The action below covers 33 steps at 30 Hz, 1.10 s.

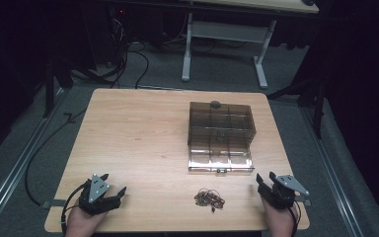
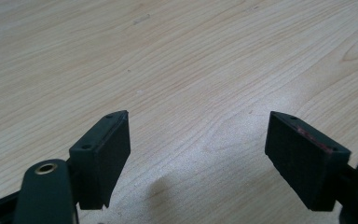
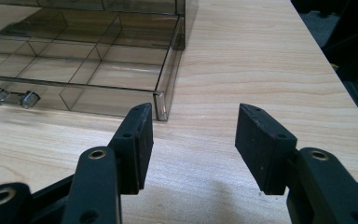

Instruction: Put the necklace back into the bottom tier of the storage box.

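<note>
Two open grippers, left [image 1: 109, 190] and right [image 1: 265, 180]; one compartment box [image 1: 220, 137].

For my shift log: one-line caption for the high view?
Both grippers, left and right, rest open at the table's near edge, an open divided box and small tangle of bands between them.

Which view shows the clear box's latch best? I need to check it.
The right gripper view: the latch sits close on the clear box front wall. The high view has it as a tiny speck. The left gripper view faces bare table.
</note>
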{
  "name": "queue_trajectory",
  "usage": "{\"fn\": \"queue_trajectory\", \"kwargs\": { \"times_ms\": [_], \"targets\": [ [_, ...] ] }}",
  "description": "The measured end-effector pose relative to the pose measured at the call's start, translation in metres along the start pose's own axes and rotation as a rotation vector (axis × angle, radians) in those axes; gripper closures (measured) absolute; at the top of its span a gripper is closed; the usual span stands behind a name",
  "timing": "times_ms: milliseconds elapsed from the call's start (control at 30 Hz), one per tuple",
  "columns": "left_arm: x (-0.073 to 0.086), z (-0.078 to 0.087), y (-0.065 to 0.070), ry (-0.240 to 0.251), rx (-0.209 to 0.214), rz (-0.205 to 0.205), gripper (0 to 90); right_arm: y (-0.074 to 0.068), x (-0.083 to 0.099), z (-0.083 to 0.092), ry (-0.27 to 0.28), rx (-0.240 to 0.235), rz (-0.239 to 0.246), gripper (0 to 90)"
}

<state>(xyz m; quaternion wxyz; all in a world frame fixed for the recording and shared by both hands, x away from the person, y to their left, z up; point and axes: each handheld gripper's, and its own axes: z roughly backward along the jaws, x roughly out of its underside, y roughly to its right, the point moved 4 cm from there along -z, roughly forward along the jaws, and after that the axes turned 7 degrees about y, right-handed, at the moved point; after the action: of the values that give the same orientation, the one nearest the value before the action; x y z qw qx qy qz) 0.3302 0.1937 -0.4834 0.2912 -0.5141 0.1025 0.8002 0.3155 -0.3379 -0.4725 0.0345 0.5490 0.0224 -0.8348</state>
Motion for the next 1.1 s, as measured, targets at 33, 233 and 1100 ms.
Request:
{"fn": "queue_trajectory", "kwargs": {
  "times_ms": [33,233,1100],
  "targets": [
    [0.0,0.0,0.0,-0.001,0.0,-0.001,22.5,0.0,0.0,0.0,0.002,-0.003,-0.002,46.9],
    [0.0,-0.001,0.0,-0.009,-0.002,-0.002,22.4,-0.002,-0.001,0.001,0.005,-0.056,-0.003,46.5],
    [0.0,-0.001,0.0,-0.015,-0.02,0.001,23.3,-0.079,-0.002,0.01,-0.068,-0.427,0.139,45.6]
  ]
}}
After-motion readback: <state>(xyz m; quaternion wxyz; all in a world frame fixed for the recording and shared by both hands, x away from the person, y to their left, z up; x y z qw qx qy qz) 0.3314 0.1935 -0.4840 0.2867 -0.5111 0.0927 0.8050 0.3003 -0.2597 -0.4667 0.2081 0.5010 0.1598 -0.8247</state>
